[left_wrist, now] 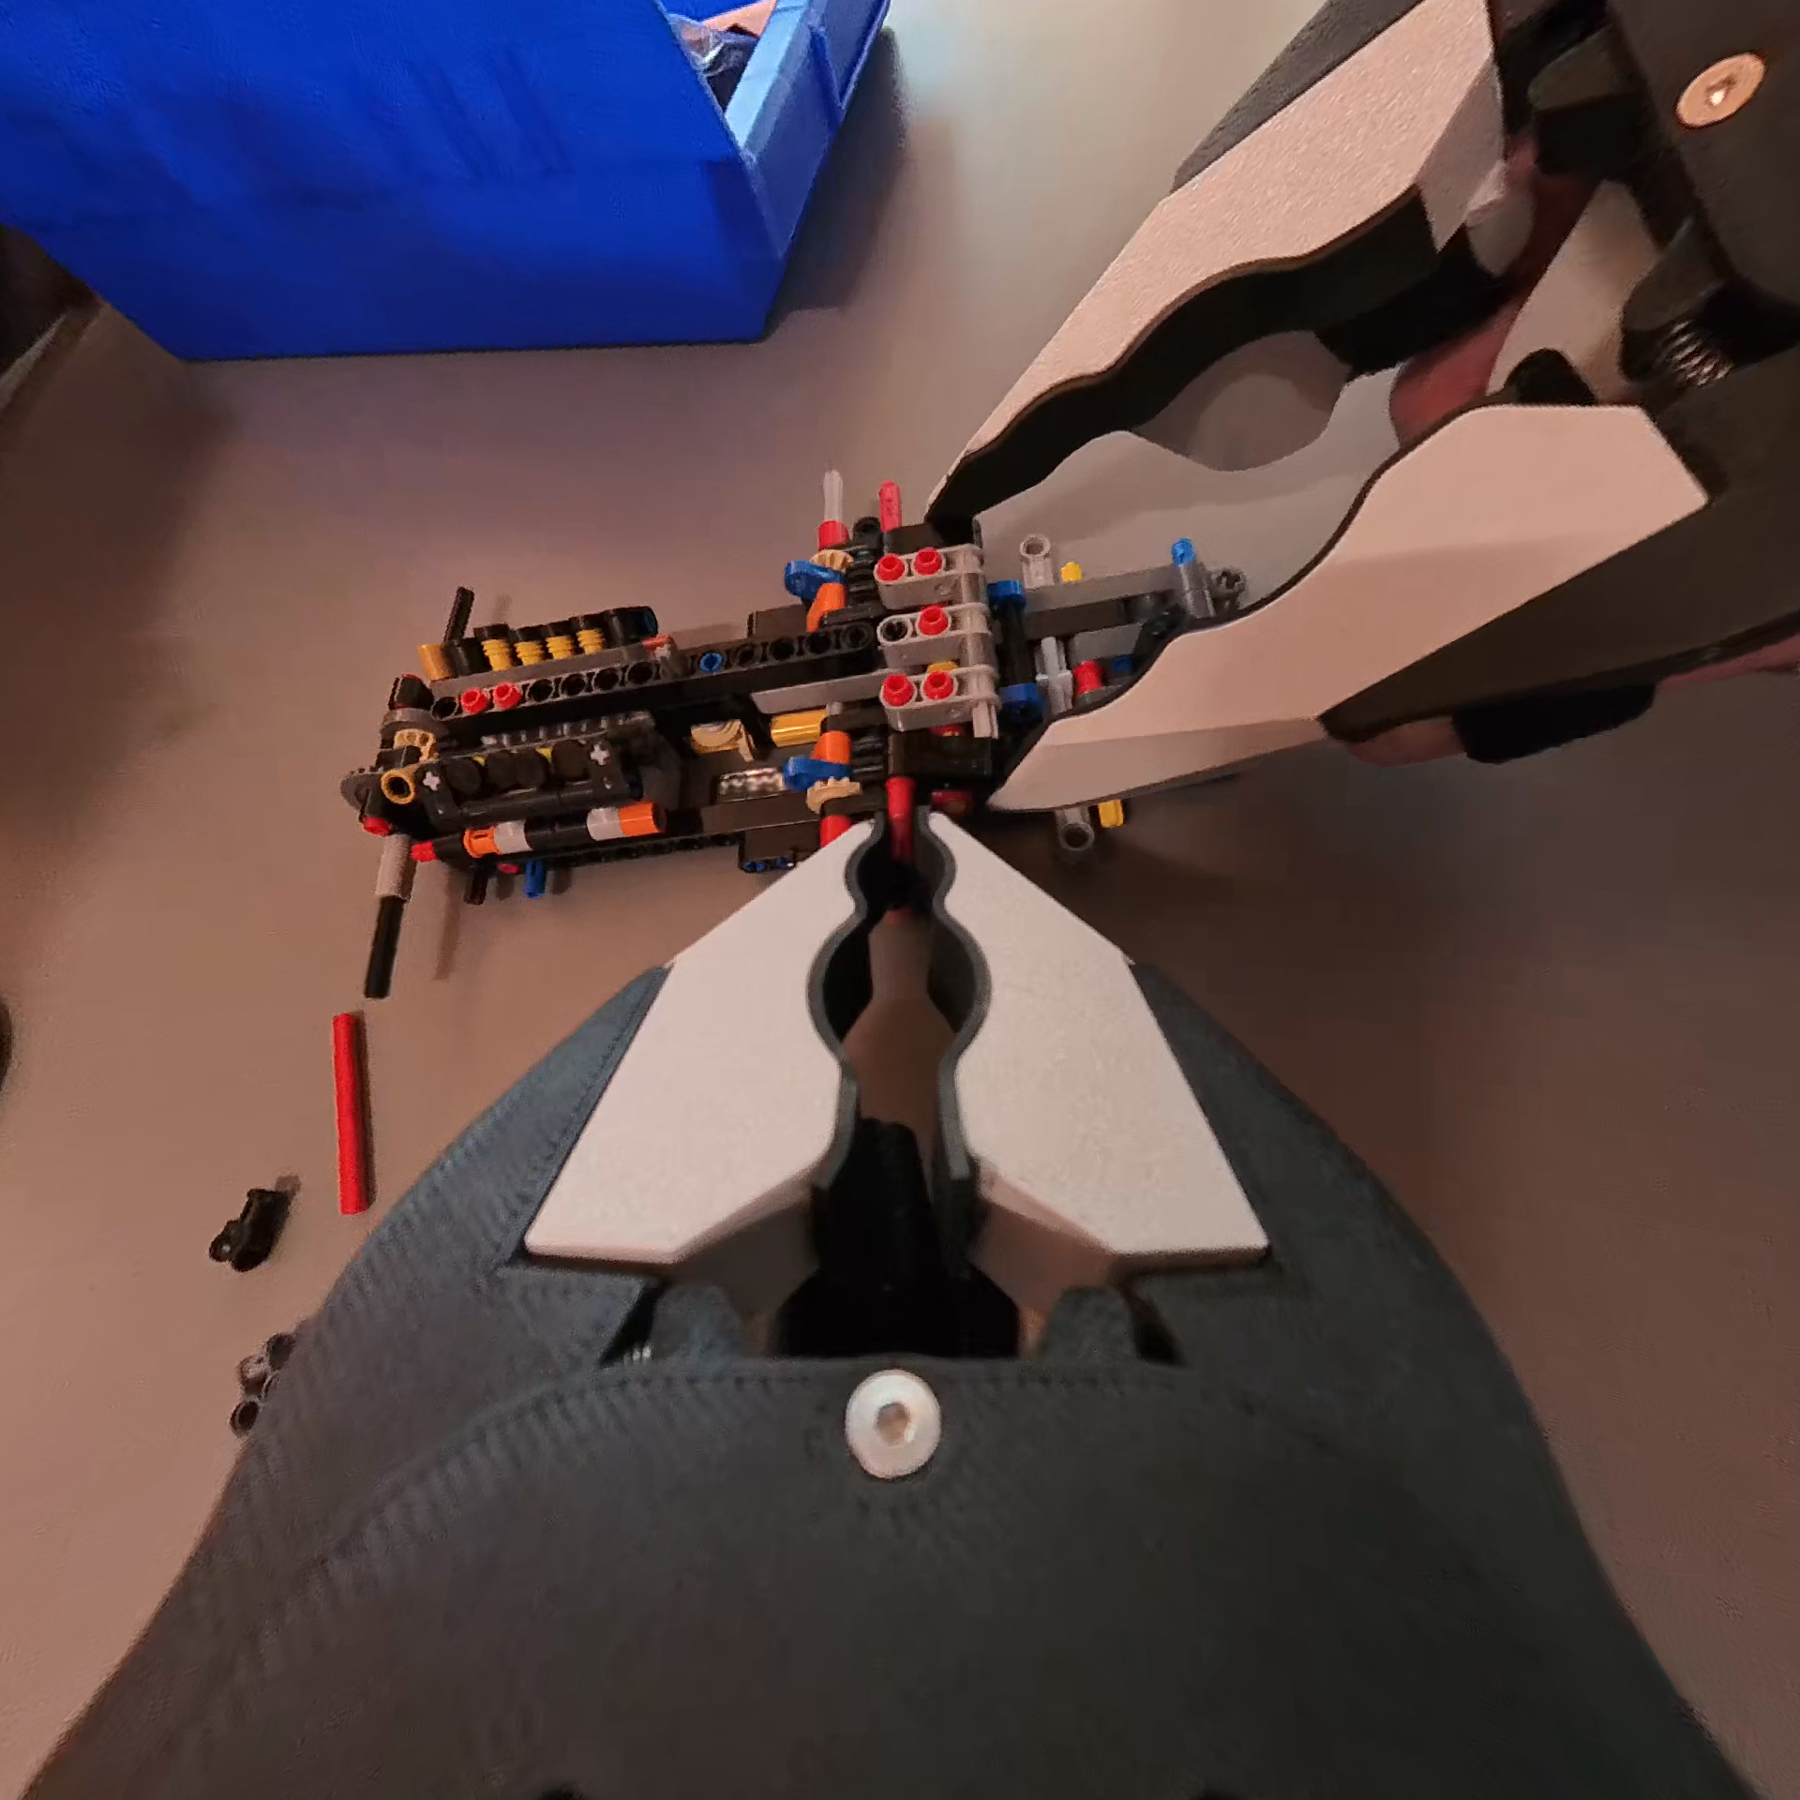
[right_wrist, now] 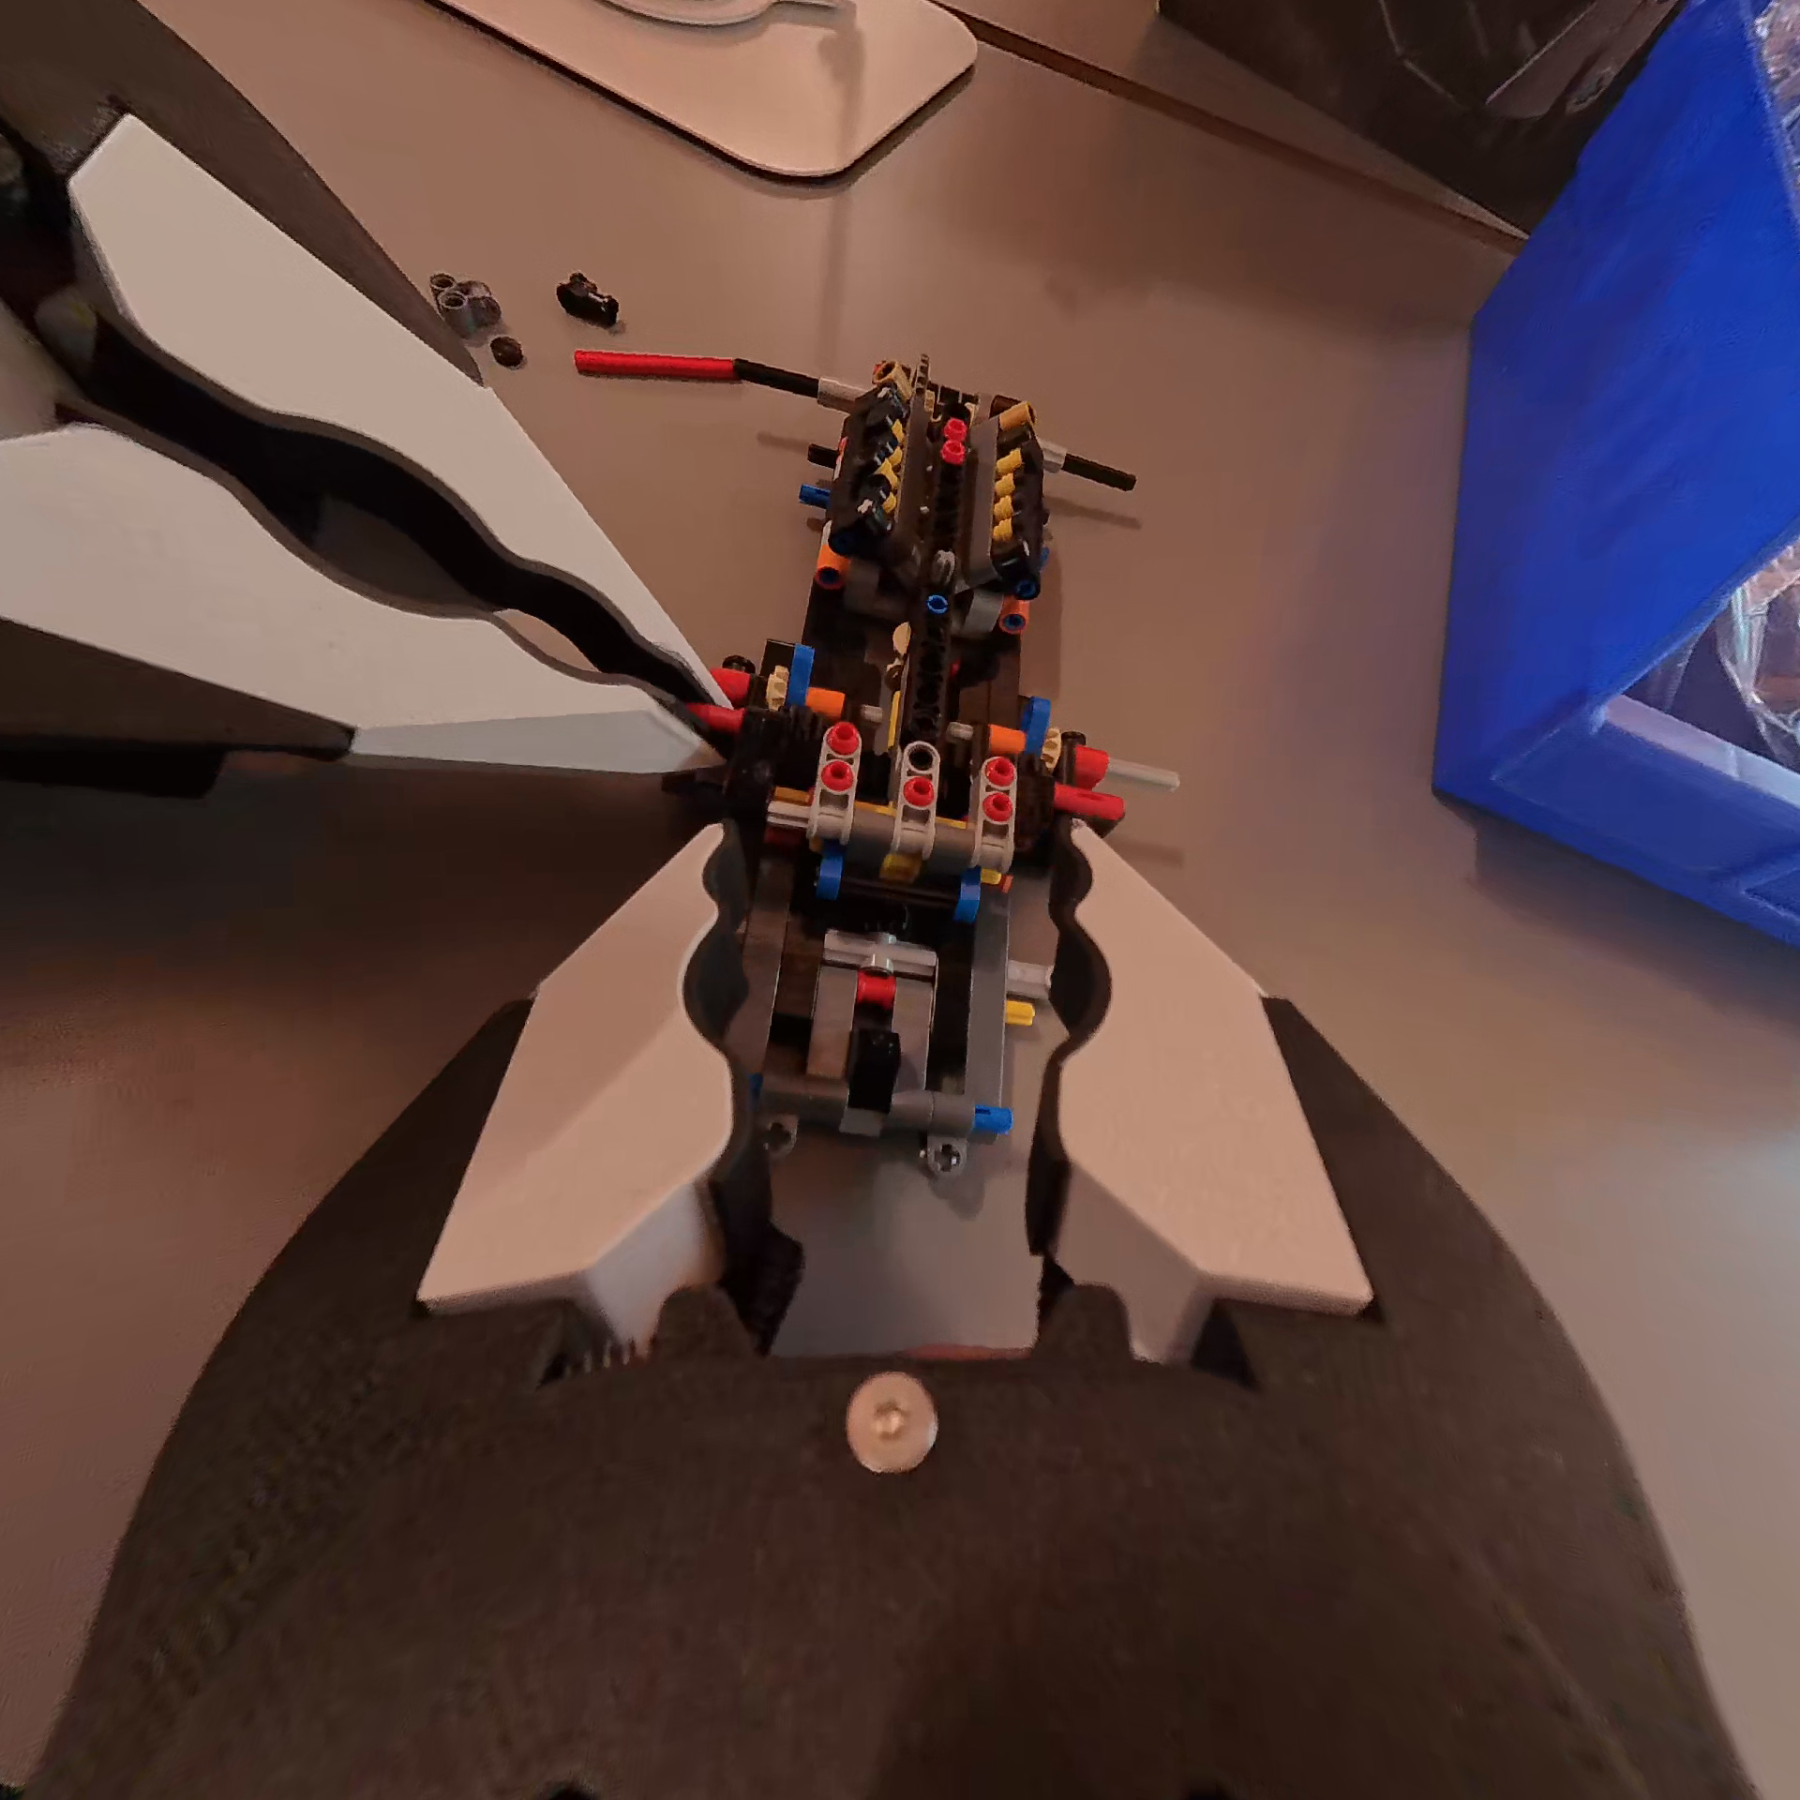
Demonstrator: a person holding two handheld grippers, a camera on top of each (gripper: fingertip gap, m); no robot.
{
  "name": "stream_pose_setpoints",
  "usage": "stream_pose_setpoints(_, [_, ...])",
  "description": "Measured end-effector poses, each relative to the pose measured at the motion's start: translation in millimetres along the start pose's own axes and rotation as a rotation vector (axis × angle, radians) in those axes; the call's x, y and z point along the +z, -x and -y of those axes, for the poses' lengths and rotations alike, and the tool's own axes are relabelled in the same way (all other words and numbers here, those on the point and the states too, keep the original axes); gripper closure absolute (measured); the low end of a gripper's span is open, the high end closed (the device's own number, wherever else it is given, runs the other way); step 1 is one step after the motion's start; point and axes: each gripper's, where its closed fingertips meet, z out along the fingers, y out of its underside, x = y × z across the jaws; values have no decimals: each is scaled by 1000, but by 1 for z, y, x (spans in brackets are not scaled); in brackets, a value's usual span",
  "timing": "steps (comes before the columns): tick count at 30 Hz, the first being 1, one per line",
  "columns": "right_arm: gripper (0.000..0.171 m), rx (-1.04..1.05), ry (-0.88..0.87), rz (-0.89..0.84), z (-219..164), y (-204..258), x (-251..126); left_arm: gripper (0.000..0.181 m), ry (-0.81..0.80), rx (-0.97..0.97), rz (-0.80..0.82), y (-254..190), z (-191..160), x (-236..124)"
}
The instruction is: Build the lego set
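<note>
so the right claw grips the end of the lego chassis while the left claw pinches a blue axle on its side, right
Not quite: the axle in the left claw is red, not blue, as the left wrist view shows. The rest holds: the right claw grips the end of the lego chassis.

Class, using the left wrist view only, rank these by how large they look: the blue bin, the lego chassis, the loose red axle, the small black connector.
1. blue bin, though partly cut off by the frame
2. lego chassis
3. loose red axle
4. small black connector
</note>
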Motion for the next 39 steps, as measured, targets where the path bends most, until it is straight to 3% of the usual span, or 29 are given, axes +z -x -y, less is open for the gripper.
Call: stream_pose_setpoints(39, [105, 24, 5, 9, -2, -2, 1, 179, -9, -206, -15, -3, 5, 0])
